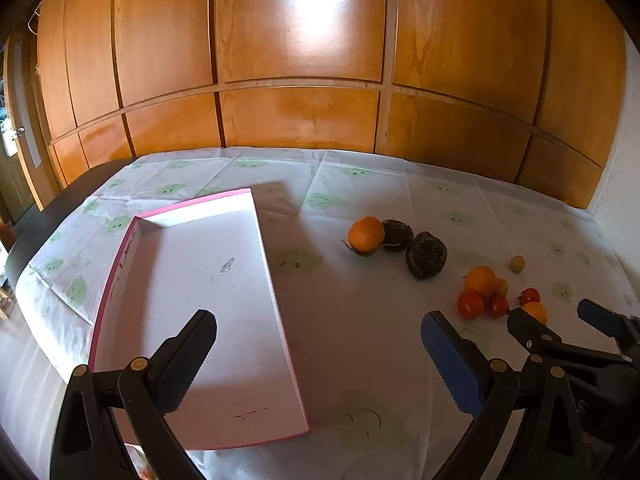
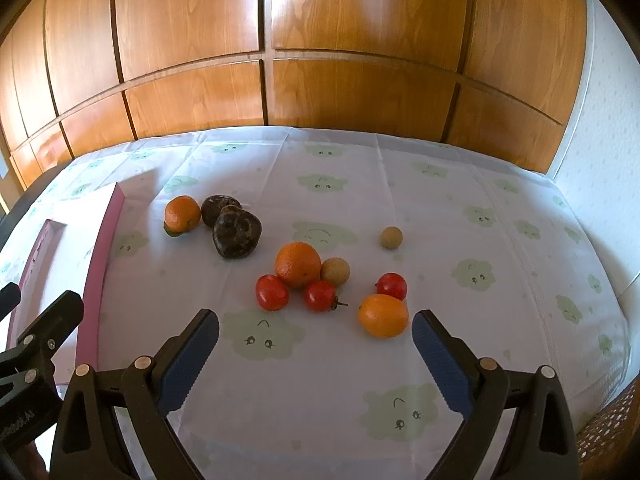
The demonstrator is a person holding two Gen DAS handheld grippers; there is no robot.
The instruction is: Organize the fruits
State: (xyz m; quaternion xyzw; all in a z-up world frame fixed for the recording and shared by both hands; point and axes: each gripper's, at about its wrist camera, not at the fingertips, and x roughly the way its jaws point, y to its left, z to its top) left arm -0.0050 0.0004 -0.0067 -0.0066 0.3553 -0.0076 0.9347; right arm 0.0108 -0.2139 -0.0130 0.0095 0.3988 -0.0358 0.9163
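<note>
Fruits lie loose on the tablecloth. An orange (image 2: 182,213) rests beside two dark wrinkled fruits (image 2: 237,231). Nearer me, another orange (image 2: 297,264) touches two red tomatoes (image 2: 272,292) and a tan round fruit (image 2: 335,271). A third tomato (image 2: 391,285), a yellow-orange fruit (image 2: 383,315) and a second tan fruit (image 2: 391,237) lie to the right. The pink-edged white tray (image 1: 192,292) is empty. My left gripper (image 1: 316,324) hovers open over the tray's right edge. My right gripper (image 2: 314,330) hangs open just short of the tomatoes, holding nothing, and shows in the left wrist view (image 1: 556,318).
Glossy wooden cabinet doors (image 2: 264,40) stand behind the table. The white cloth with green cloud faces (image 2: 320,400) covers the table; its dark edge (image 1: 48,216) shows at the left. A white wall (image 2: 600,120) is on the right, and a woven seat corner (image 2: 604,432) at lower right.
</note>
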